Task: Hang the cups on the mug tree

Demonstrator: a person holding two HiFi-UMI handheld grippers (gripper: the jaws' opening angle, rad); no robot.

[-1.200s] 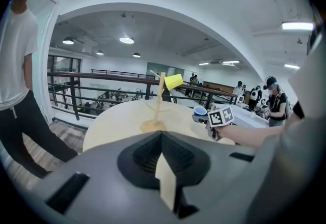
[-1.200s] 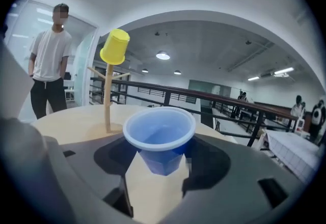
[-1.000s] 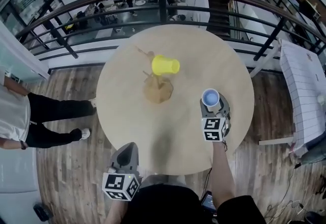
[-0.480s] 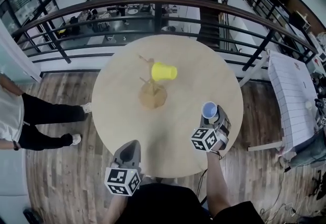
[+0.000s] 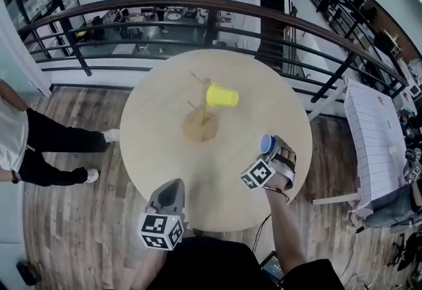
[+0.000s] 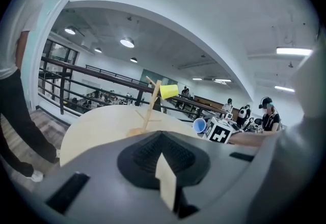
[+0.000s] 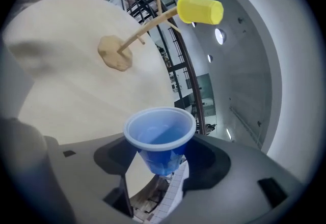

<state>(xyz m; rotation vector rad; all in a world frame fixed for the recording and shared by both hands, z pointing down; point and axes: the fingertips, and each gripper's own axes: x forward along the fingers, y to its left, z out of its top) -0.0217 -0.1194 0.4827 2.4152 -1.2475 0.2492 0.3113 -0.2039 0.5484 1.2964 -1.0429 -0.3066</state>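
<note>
The round, pale wooden table [image 5: 158,150] is the largest thing, with a dark railing [image 5: 132,8] curving behind its far edge. A wooden mug tree [image 5: 200,125] stands close to the table's middle, a little toward the far edge, on a broad flat base.

The right hand-held gripper [image 5: 272,152] is over the near right edge of the table, rolled to one side. Its jaws stand wide but are closed on the lower part of a blue cup [image 7: 159,139], which is clear of the table top with its open mouth tipped toward the mug tree.

The left hand-held gripper [image 6: 164,169] hangs at the near edge, left of the right one and well apart from it. Its jaws are together with nothing between them.

A yellow cup [image 5: 222,95] hangs sideways on a peg on the right side of the tree, its mouth toward the stem and its bottom toward the table's right edge.
</note>
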